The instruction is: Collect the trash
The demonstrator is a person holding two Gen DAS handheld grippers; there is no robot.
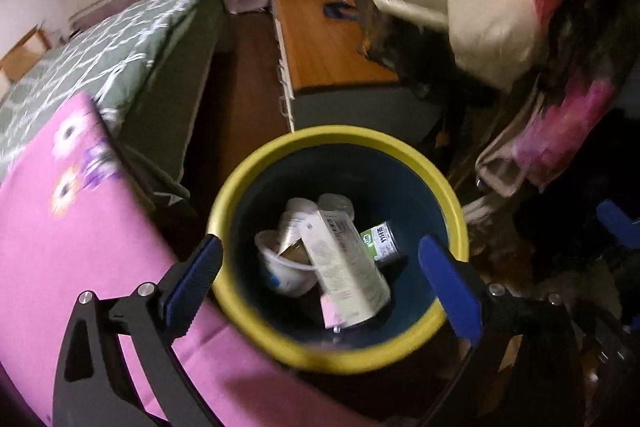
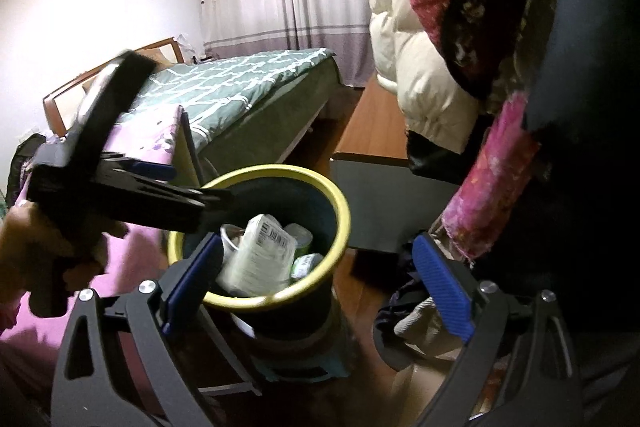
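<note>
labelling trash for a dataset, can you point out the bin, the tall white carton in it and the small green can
bin (image 1: 256, 163): left wrist view, on its yellow rim, upper left.
tall white carton (image 1: 344, 267): left wrist view, middle of its long printed side.
small green can (image 1: 380, 241): left wrist view, on its green and white label.
</note>
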